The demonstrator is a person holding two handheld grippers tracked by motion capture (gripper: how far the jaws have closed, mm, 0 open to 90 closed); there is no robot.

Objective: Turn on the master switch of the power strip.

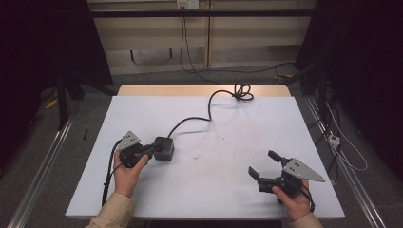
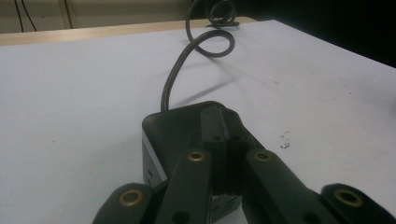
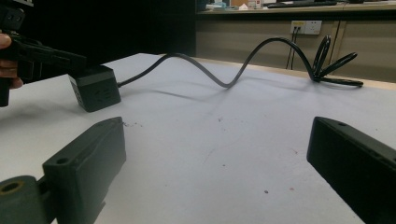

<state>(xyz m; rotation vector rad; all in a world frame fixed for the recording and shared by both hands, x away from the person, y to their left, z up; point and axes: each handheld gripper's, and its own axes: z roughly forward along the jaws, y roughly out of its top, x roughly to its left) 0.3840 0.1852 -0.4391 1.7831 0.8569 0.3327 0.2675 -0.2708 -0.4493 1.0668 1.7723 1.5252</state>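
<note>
A black cube-shaped power block (image 1: 165, 148) sits left of centre on the white tabletop (image 1: 228, 137). Its black cable (image 1: 209, 111) snakes back to a coil (image 1: 243, 92) at the far edge. My left gripper (image 1: 153, 149) is shut, with nothing between its jaws, and its tips lie over the block's top. In the left gripper view the closed left gripper (image 2: 223, 117) rests on the block (image 2: 173, 128), and the cable (image 2: 170, 84) leads away. My right gripper (image 1: 262, 163) stands open at the near right over bare table. The right gripper view shows the right gripper (image 3: 210, 154) wide apart, with the block (image 3: 95, 88) far left.
A wooden strip (image 1: 199, 90) runs along the table's far edge. Loose cables (image 1: 340, 142) and metal rails lie on the floor to either side. A wall socket (image 3: 306, 26) sits behind the table. The white surface between the two grippers has a few small dark specks.
</note>
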